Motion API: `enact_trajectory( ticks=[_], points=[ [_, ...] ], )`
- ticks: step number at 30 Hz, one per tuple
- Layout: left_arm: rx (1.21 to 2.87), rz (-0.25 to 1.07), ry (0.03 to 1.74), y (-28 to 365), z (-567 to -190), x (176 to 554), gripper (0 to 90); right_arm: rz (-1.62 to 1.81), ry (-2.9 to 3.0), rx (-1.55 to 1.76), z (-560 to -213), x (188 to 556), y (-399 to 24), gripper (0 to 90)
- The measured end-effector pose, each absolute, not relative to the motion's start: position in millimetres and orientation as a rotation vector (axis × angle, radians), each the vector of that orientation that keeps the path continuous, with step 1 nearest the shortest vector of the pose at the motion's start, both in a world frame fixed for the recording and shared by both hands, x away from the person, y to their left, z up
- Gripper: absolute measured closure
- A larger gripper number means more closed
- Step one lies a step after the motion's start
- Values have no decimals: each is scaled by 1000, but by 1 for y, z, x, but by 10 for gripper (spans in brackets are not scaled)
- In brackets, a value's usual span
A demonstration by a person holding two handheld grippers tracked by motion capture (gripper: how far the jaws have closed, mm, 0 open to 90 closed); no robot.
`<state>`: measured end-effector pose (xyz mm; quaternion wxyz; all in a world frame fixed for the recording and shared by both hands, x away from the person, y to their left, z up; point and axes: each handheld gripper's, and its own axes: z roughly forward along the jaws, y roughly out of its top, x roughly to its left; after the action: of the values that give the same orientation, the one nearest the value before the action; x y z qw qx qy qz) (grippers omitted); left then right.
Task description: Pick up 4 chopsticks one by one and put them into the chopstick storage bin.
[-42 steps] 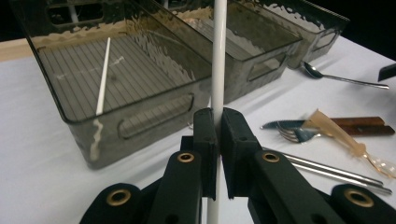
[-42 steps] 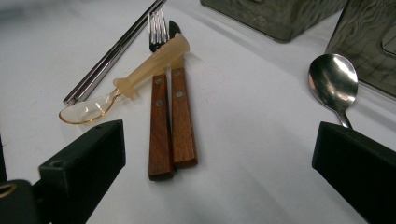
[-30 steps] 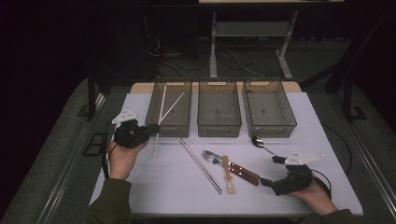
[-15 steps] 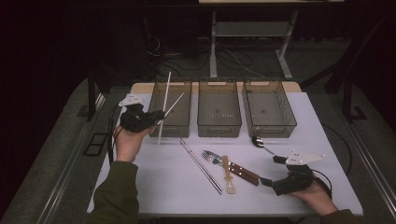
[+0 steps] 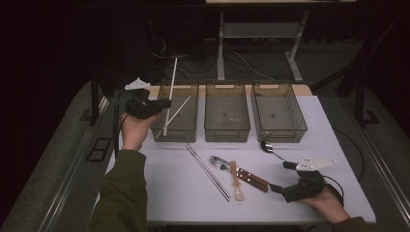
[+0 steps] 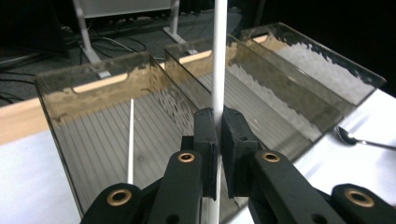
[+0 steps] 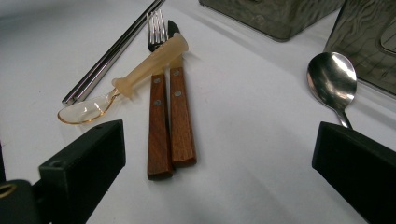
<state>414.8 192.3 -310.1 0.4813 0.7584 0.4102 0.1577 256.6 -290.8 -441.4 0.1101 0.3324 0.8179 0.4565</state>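
Chopstick [image 5: 169, 94], white, pinched upright in left tool [image 5: 164, 104]; lower its tip into left bin [image 5: 177, 128] before release. Right tool [image 5: 279, 177] wide open, empty.

A thin white plastic chopstick [image 6: 218, 56] stands between the black jaws of the left gripper [image 6: 218, 135]. The smoky grey translucent ribbed bin [image 6: 93, 135] holds a second white stick [image 6: 130, 140]. On the white desk [image 7: 261, 154] lie two reddish-brown wooden handles [image 7: 170, 119] with silver rivets, a pale amber clear plastic spoon [image 7: 126, 81], silver metal chopsticks [image 7: 112, 53] and a shiny steel spoon [image 7: 331, 79].
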Motion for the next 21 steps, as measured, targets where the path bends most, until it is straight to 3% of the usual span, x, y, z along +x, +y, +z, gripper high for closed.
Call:
enact_trajectory(
  ticks=[8,21],
  points=[
    [1834,445,1011,190,-299,433,847,1345,2405,978,-441,256,-291,25],
    [1876,484,1064,193,-325,455,846,1354,2401,984,-441,256,-292,25]
  ],
)
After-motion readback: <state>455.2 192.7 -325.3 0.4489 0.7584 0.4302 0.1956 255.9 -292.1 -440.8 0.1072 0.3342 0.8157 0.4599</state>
